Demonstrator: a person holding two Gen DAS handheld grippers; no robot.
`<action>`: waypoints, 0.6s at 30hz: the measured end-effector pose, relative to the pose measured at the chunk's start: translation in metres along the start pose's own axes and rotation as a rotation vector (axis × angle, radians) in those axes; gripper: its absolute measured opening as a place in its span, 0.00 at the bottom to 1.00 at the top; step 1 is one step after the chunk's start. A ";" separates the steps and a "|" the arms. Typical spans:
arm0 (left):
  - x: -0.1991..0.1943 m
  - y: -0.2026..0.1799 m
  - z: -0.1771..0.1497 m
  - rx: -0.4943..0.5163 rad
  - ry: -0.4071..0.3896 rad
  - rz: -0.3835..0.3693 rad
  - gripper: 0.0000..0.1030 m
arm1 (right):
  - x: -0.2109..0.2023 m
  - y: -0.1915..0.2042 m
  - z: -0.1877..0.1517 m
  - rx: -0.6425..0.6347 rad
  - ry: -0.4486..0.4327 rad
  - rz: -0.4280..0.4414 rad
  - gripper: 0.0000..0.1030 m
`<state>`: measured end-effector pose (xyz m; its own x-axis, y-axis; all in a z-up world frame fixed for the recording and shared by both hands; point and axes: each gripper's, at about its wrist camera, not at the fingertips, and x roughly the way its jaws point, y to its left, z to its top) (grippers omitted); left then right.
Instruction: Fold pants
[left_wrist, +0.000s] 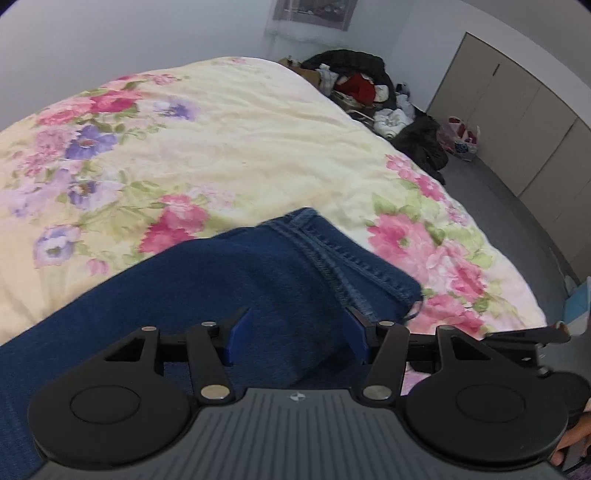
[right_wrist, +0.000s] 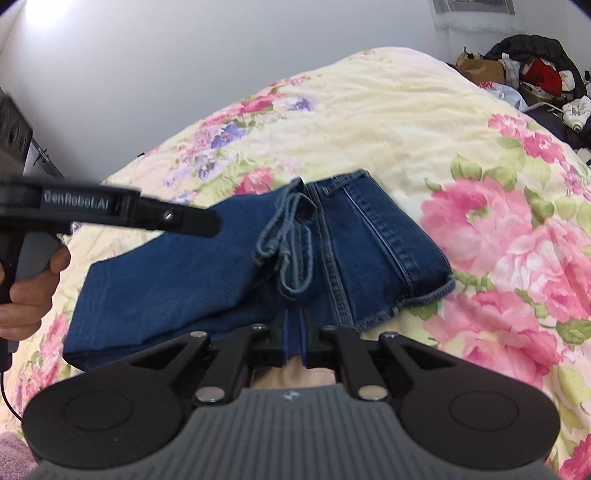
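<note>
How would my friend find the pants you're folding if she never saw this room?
Look at the big bed with the cream flowery blanket. Near its closest edge lie the folded pants, right in front of the right tool, which is pinched shut on their near edge. They are the only dark blue denim thing on the blanket, with pale stitched seams and hems.

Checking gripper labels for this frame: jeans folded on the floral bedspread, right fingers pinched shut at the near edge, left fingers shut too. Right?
Not quite: the left gripper is open, its blue fingers spread wide over the jeans, as the left wrist view shows. The rest holds: the right gripper is pinched shut at the near edge of the jeans, which lie folded on the floral bedspread.
</note>
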<state>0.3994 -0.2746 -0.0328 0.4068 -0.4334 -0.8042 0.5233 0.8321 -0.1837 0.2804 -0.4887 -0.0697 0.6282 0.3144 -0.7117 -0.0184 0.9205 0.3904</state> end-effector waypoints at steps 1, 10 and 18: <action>-0.005 0.013 -0.004 0.000 -0.011 0.044 0.64 | -0.001 0.003 0.003 0.000 -0.007 0.001 0.03; -0.054 0.139 -0.077 -0.012 0.032 0.330 0.62 | 0.039 0.015 0.030 0.192 0.007 0.092 0.29; -0.077 0.215 -0.136 -0.121 0.063 0.426 0.61 | 0.063 0.013 0.053 0.279 0.009 -0.022 0.06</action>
<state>0.3785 -0.0152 -0.0874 0.5190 -0.0248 -0.8544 0.2258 0.9680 0.1091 0.3610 -0.4698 -0.0783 0.6193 0.2983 -0.7263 0.2105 0.8281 0.5196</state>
